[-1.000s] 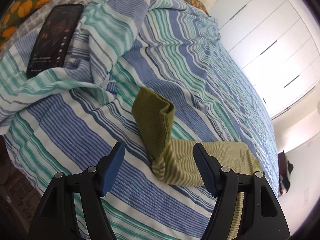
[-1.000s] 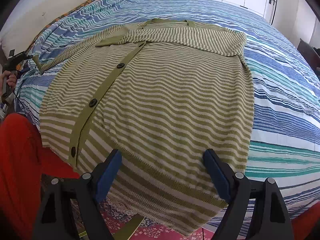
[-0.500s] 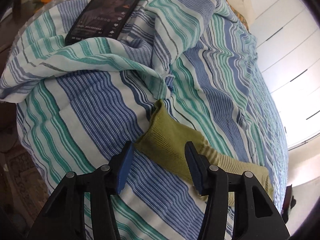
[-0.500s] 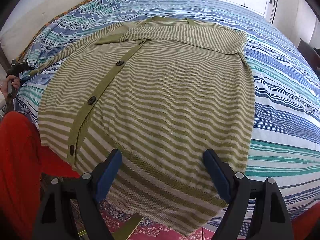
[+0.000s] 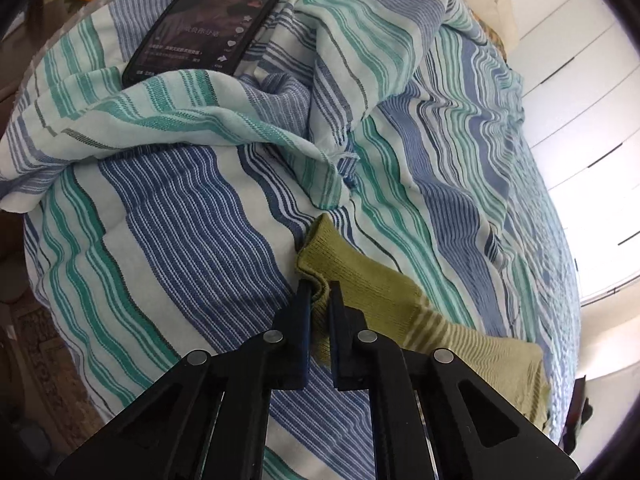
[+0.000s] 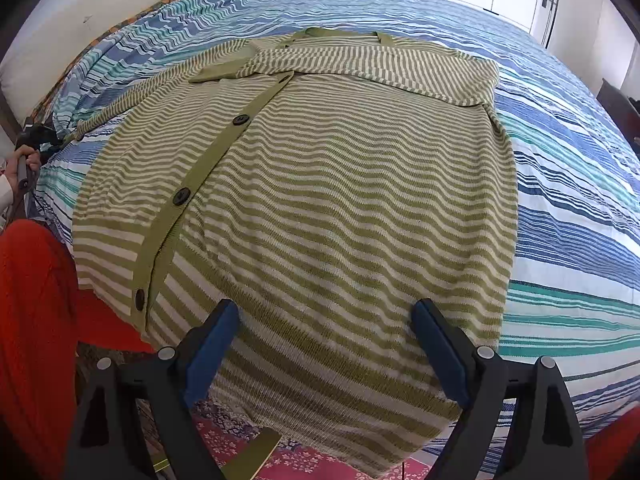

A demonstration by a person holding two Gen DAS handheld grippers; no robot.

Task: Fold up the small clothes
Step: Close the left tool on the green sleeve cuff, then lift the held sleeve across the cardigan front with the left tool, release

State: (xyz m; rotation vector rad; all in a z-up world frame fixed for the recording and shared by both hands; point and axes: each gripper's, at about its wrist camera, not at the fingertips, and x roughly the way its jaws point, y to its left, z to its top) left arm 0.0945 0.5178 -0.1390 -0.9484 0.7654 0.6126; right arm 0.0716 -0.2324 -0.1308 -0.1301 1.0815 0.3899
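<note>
We see the striped green cardigan (image 6: 328, 184) lying flat and face up on the bed (image 6: 568, 168), its long axis running from the hem nearest our right gripper (image 6: 324, 344) up to the collar at the far end. The button band (image 6: 208, 172) slants from lower left to upper middle, with dark buttons along it. One sleeve (image 6: 120, 108) stretches out to the left, toward the bed's left edge, and its plain green cuff (image 5: 344, 272) points up and left in the left wrist view, the sleeve trailing down to the right.

The hem hangs slightly over the near edge of the bed, above a red patterned rug (image 6: 256, 444). To the right of the cardigan the striped bedcover lies open and flat. On the left, near the cuff, the cover is bunched into folds, and a phone (image 5: 212, 16) lies on them with its screen lit.

Our left gripper (image 5: 320, 292) reaches in low over the bedcover, its fingers clamped on the cuff's near edge. Our right gripper hovers level just above the hem, its fingers wide apart and holding nothing. In the right wrist view, our left hand (image 6: 22, 168) shows at the far left edge, beside something red (image 6: 32, 320).
</note>
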